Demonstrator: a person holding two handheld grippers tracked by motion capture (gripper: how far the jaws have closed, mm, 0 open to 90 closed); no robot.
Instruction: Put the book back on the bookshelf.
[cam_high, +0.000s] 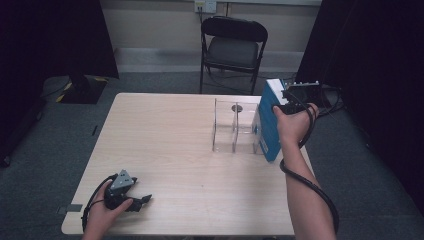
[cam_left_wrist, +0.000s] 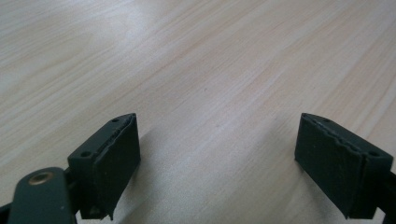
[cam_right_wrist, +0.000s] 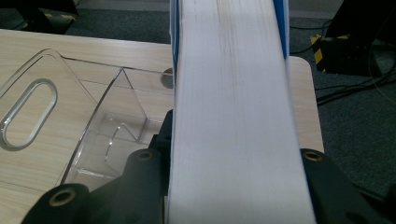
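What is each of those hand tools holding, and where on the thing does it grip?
The right tool clamps a blue-covered book across its page edge. The left tool, jaws apart, holds nothing.

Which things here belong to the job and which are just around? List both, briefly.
In the job:
- blue book, clamped in the right claw
- clear acrylic rack beside it

Just around:
- left claw, open, empty, over the table
- folding chair
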